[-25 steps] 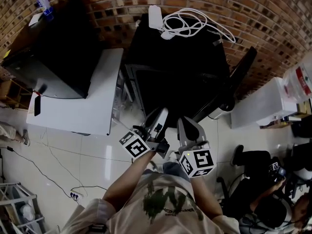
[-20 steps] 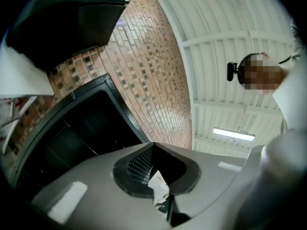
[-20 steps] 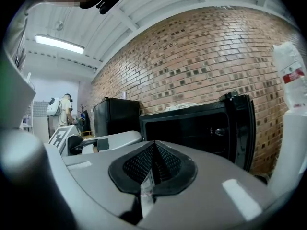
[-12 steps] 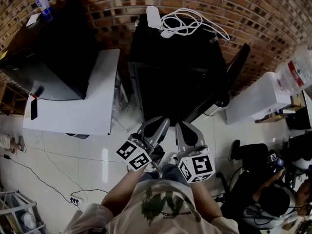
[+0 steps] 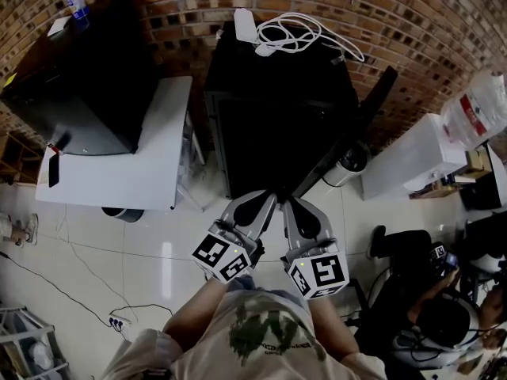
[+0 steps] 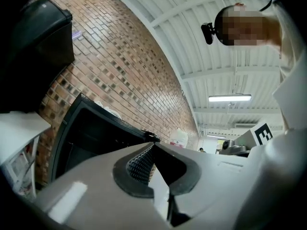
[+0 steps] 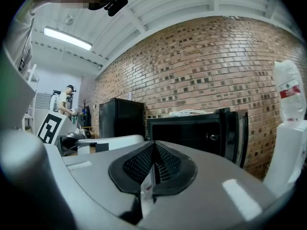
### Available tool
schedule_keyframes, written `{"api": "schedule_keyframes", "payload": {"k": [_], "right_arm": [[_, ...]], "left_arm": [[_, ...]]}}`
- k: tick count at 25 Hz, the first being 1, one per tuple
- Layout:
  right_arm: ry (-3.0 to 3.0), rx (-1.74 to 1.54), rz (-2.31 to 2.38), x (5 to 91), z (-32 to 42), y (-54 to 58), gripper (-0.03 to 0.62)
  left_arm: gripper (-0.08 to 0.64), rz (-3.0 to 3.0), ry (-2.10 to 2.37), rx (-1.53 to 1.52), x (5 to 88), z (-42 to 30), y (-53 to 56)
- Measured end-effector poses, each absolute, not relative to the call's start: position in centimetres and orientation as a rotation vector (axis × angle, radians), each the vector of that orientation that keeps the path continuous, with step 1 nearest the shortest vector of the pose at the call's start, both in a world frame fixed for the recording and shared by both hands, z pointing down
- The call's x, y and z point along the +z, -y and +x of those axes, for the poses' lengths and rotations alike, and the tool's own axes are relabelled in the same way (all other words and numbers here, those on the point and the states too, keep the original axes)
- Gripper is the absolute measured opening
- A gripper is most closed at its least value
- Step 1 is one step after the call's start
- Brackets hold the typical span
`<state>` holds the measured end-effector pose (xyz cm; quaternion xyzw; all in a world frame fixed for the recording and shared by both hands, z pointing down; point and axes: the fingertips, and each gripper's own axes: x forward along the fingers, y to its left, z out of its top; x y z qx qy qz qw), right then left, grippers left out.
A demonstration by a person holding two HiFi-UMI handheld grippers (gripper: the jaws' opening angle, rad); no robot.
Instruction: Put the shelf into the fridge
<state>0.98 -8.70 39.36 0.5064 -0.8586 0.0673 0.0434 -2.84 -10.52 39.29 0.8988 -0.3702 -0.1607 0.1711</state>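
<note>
The black fridge (image 5: 277, 125) stands against the brick wall with its door (image 5: 360, 129) swung open to the right and a dark inside. I make out no shelf in any view. My left gripper (image 5: 268, 199) and right gripper (image 5: 290, 203) sit side by side just before the fridge's lower front, pointing at it. In the left gripper view the left gripper (image 6: 152, 145) is shut with its pads together and nothing between them, the fridge (image 6: 96, 138) ahead. In the right gripper view the right gripper (image 7: 153, 143) is also shut and empty, facing the open fridge (image 7: 192, 133).
A white cable (image 5: 305, 32) lies on the fridge top. At the left a white table (image 5: 127, 176) carries a big black box (image 5: 79, 93). Right of the door are a black cylinder (image 5: 353, 160), a white cabinet (image 5: 412, 161) and a water bottle (image 5: 479, 105). A person (image 5: 436, 323) sits at lower right.
Both grippers have drawn back a little from the fridge opening toward me, and the left gripper has rolled about its own line.
</note>
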Motion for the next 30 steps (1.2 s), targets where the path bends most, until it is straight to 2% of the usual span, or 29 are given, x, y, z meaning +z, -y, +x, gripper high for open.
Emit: {"api": "schedule_keyframes", "payload": {"k": [15,30], "right_arm": [[2.699,0.229,1.552,38.8,5.0,-2.2,0.0],[2.769,0.214,1.47,38.0,5.3,-9.1,0.0]], "left_arm": [[0.0,2.625,1.19,-0.258,39.4,1.4,-0.6],[0.0,2.617,1.3,-0.265,38.2,1.6,-8.0]]}}
